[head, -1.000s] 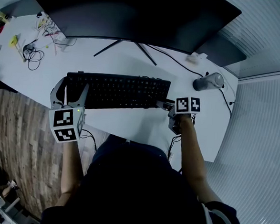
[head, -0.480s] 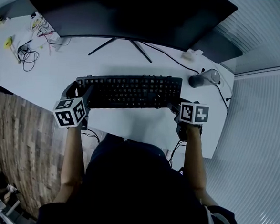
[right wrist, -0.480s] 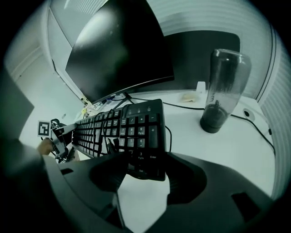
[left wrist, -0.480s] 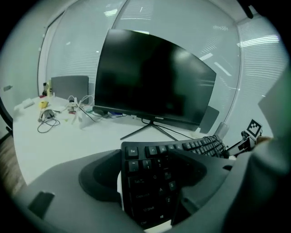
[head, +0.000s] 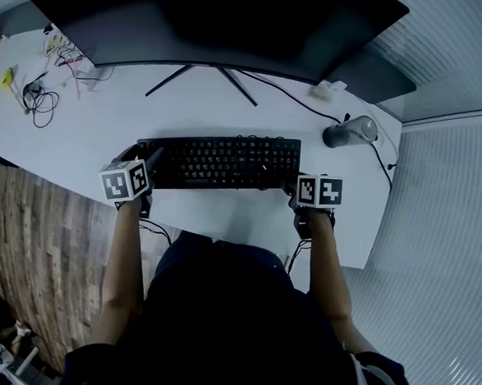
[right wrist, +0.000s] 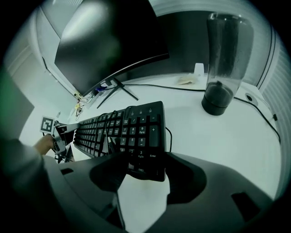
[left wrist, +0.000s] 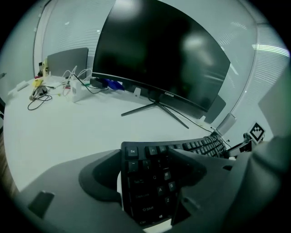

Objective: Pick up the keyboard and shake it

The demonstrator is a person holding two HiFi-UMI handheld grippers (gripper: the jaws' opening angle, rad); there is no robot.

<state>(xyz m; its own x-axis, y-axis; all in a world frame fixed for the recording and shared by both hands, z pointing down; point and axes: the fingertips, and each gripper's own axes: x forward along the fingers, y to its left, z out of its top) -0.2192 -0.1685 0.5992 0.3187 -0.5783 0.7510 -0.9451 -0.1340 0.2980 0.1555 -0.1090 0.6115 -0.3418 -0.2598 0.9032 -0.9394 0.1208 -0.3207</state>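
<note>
- Keyboard (head: 218,161) is a black full-size one, lying lengthwise across the white desk (head: 231,104), near the front edge and right in front of the monitor stand.
- The left gripper (head: 145,158) has the Esc end. In the left gripper view its jaws are clamped across that end, one over the keys and the other against the outer edge.
- The right gripper (head: 293,185) has the numpad end. In the right gripper view its jaws are pinched on the corner by the Enter key.
- Honestly can't tell if it's off the desk or just resting on it. The numpad corner looks a bit raised in the right gripper view, but the fisheye makes that hard to trust.
- A big curved monitor (head: 212,21), screen dark, sits at the back on V-shaped legs.
- A dark tumbler (head: 350,131) stands upright past the numpad end, apart from the keyboard.
- A tangle of cables (head: 35,99) sits at the far left of the desk.
</note>
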